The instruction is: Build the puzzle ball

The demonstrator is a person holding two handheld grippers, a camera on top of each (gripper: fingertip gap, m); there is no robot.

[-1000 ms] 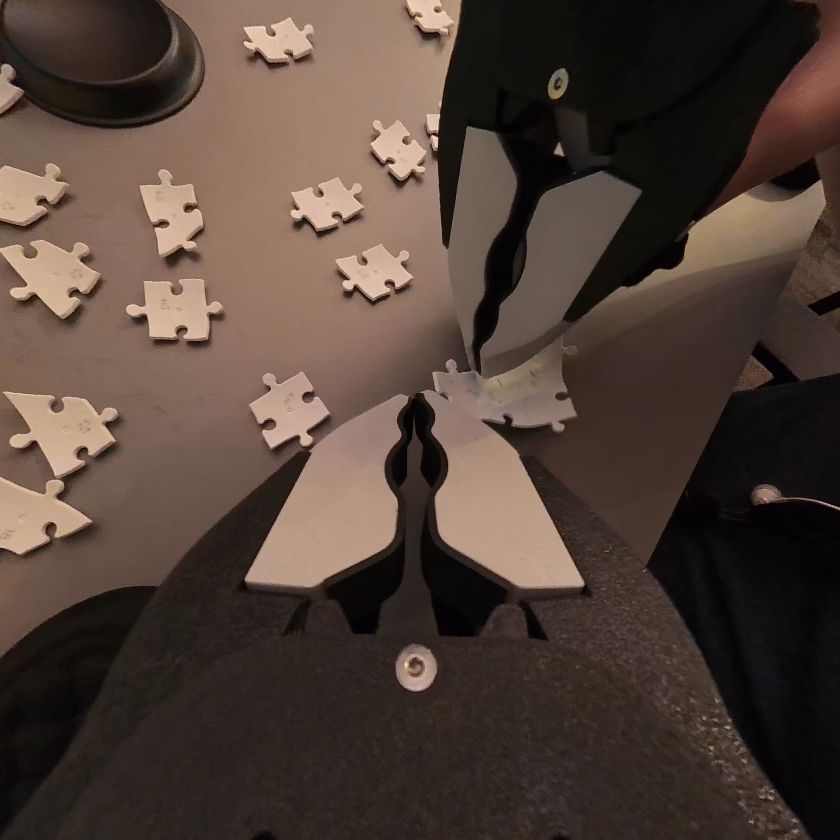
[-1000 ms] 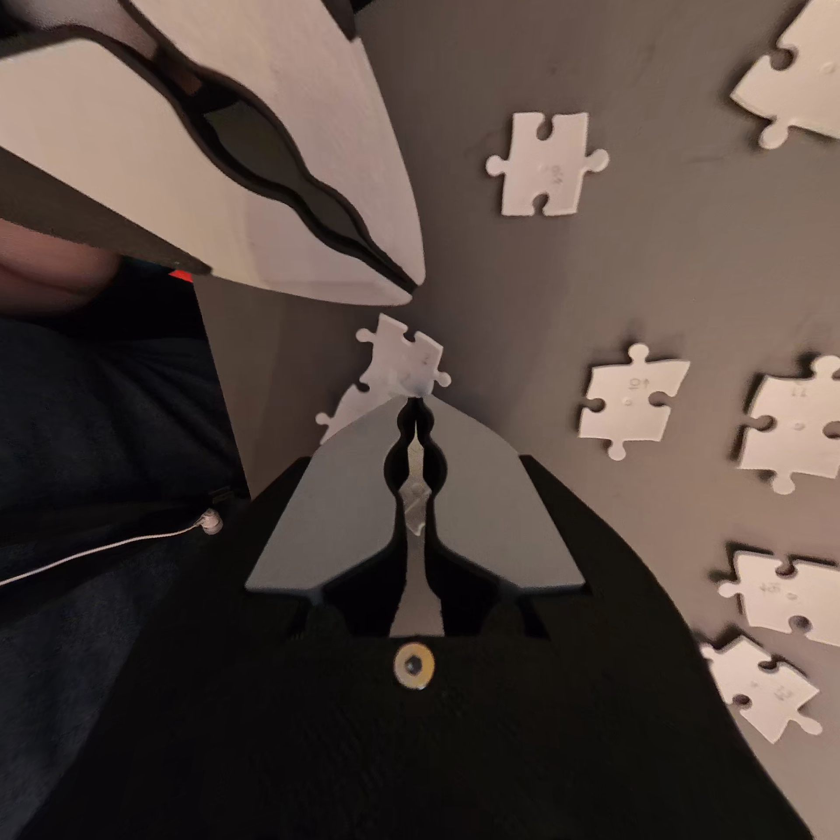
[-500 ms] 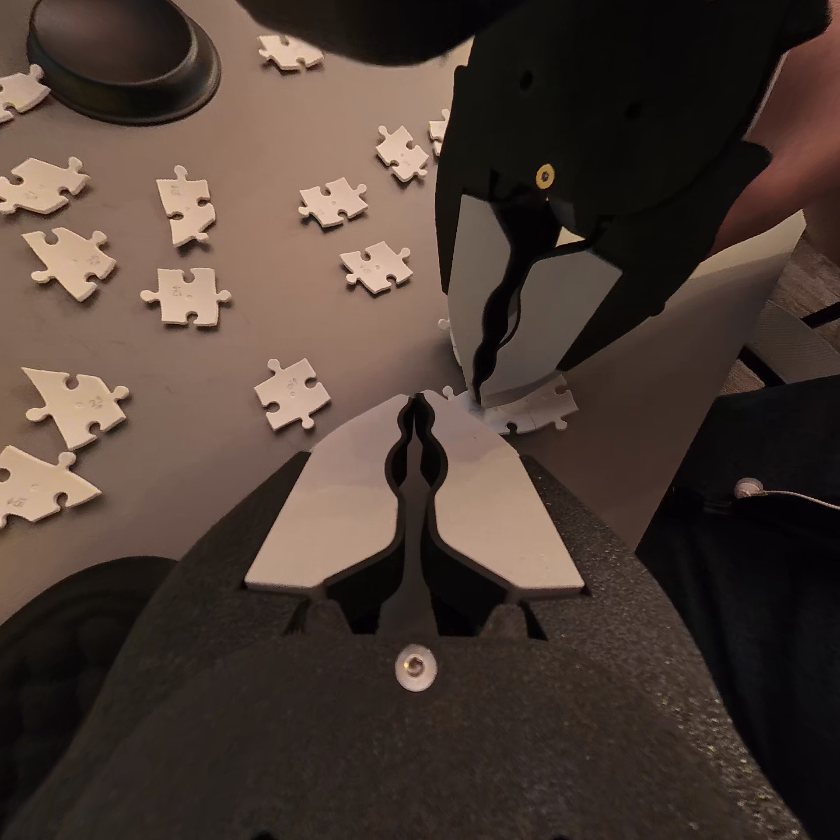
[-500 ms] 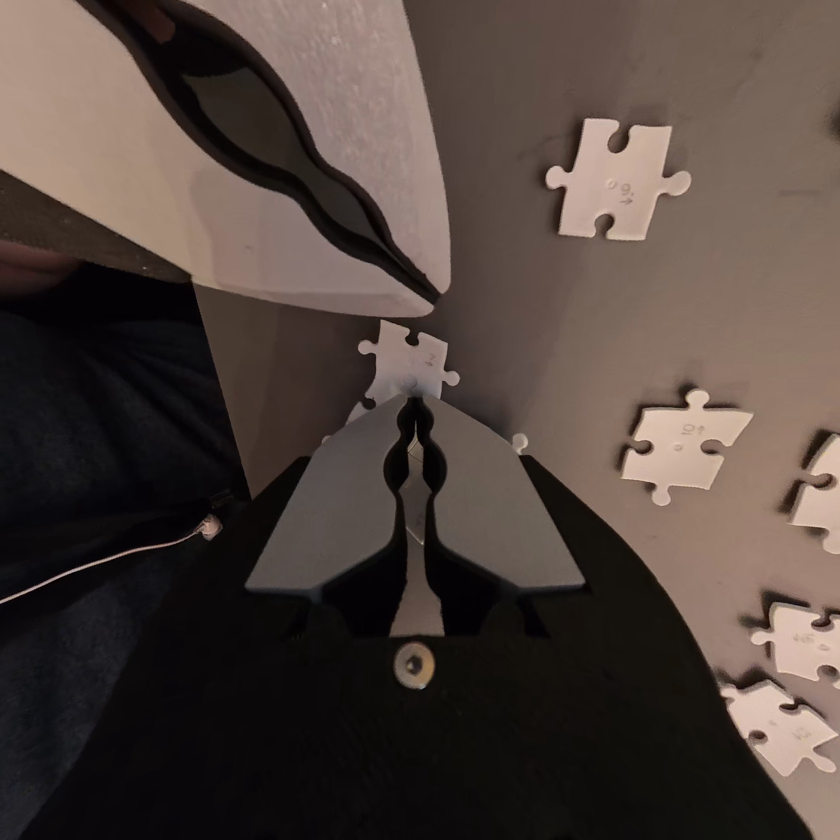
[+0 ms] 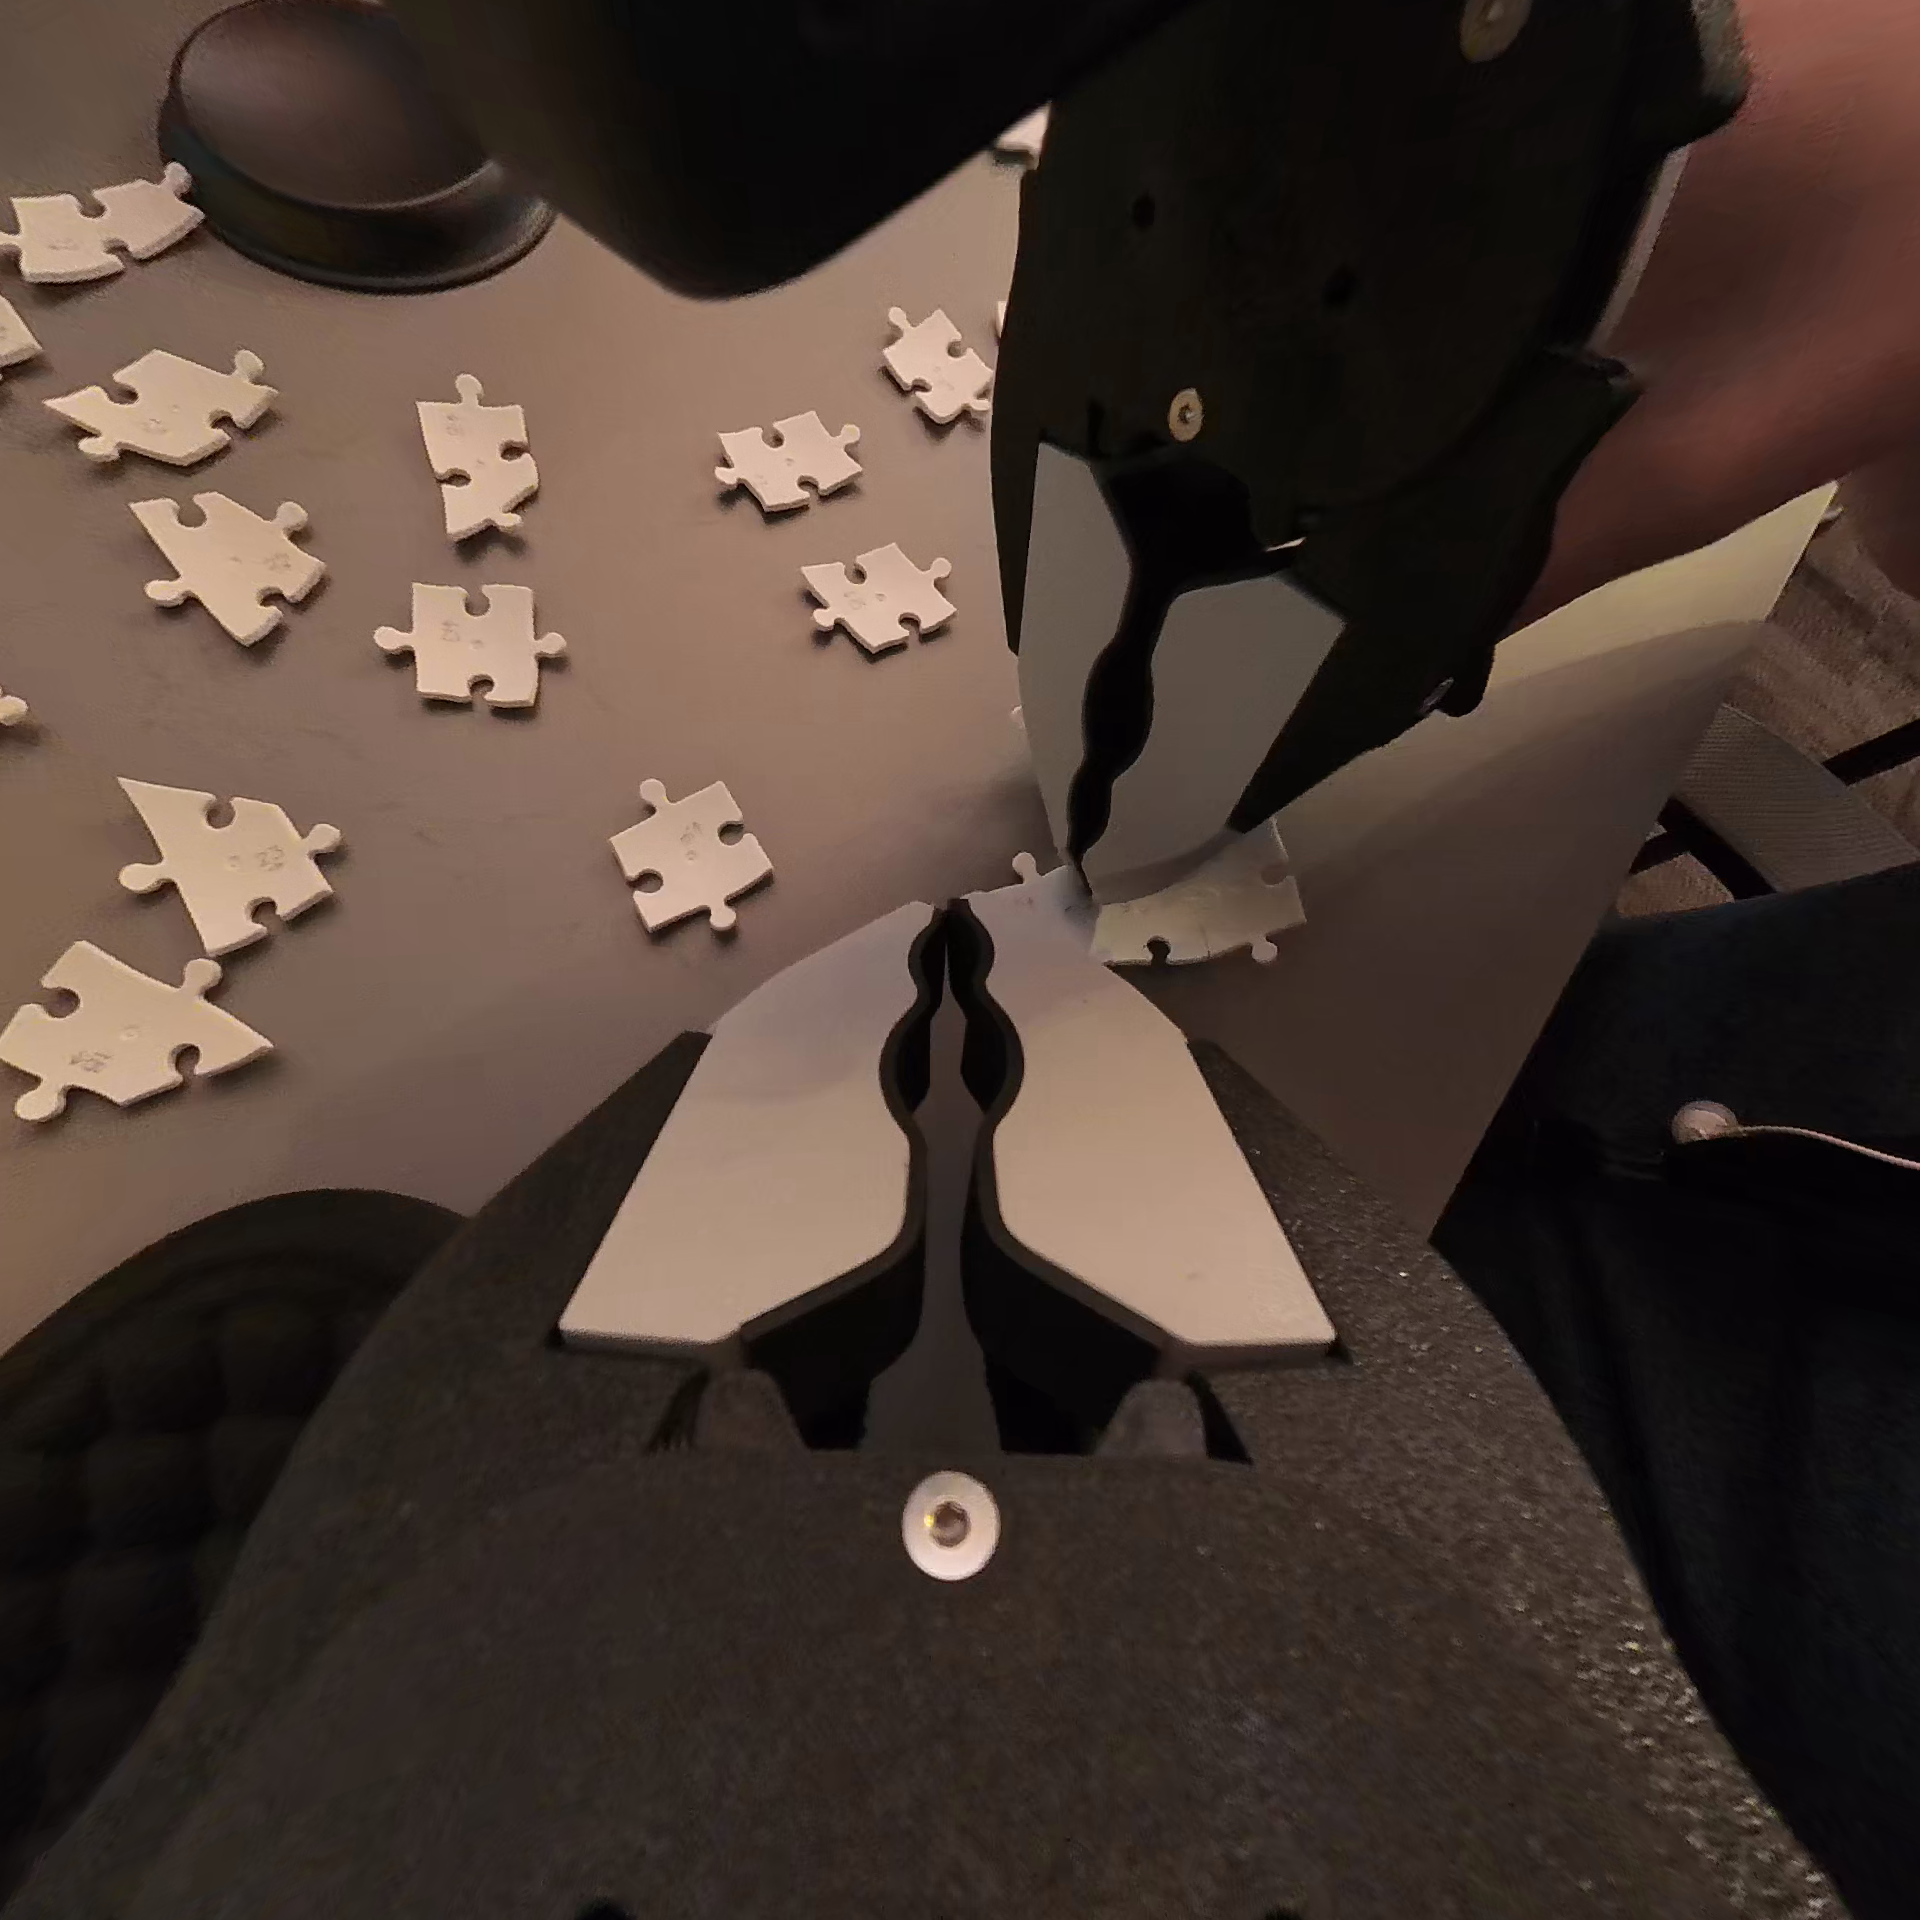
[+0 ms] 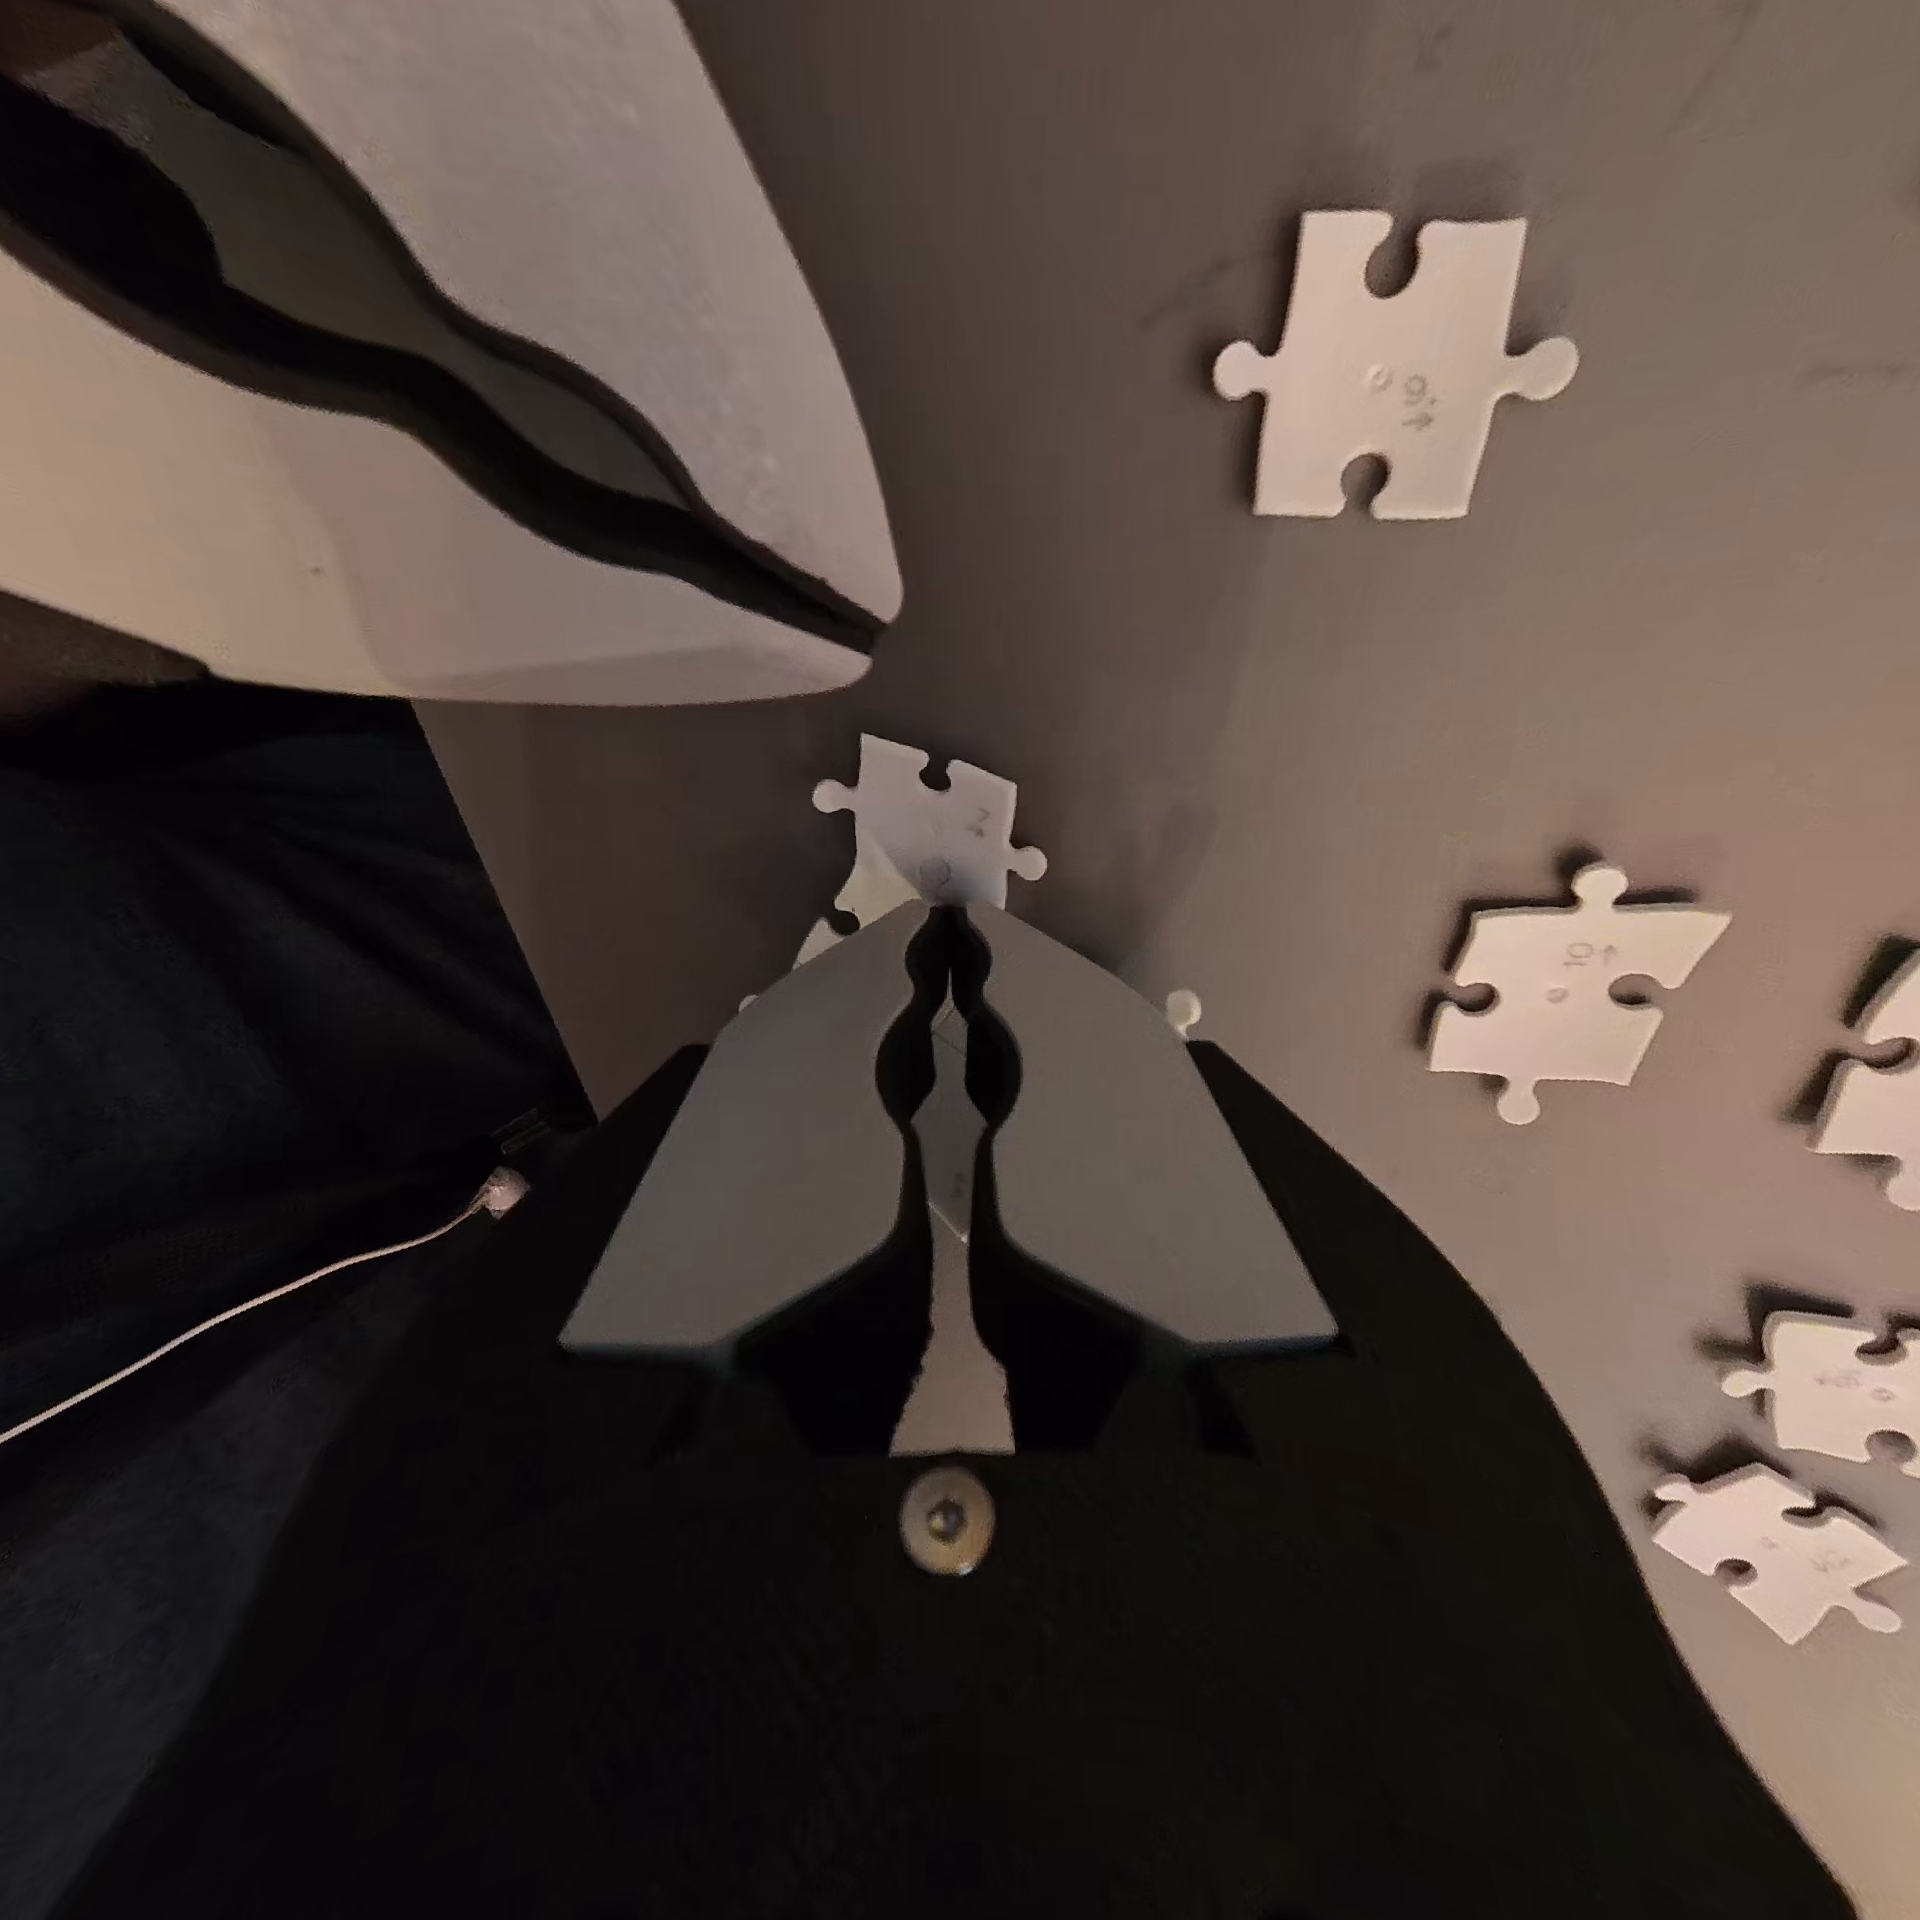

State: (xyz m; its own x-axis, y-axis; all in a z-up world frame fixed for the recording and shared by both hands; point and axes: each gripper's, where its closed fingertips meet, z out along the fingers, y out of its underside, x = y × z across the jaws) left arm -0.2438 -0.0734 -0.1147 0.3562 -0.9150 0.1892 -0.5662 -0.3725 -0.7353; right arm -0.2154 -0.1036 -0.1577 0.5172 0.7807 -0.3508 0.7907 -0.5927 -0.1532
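Note:
A small cluster of joined white puzzle pieces (image 5: 1195,914) sits at the table's near corner. My right gripper (image 6: 948,914) is shut on its edge. One piece (image 6: 935,821) sticks out past the tips, and more white shows in the gap between the fingers. In the left wrist view the right gripper (image 5: 1081,883) comes down from the upper right onto the cluster. My left gripper (image 5: 951,912) is shut and empty, its tips just left of the cluster. In the right wrist view the left gripper (image 6: 868,634) hovers just above the held piece.
Several loose white pieces (image 5: 691,857) (image 6: 1392,364) lie scattered on the grey table (image 5: 623,987). A black round dish (image 5: 343,177) stands at the far left. The table's edge (image 5: 1455,1039) runs by a person's dark clothing (image 5: 1714,1299). A dark cushion (image 5: 156,1403) is at lower left. The gap from one gripper's tips to the other's is roughly 6 cm.
The right gripper has come lower and closer to the left gripper's tips, still shut on the joined pieces. The cluster now lies flatter at the corner. The left gripper stays shut.

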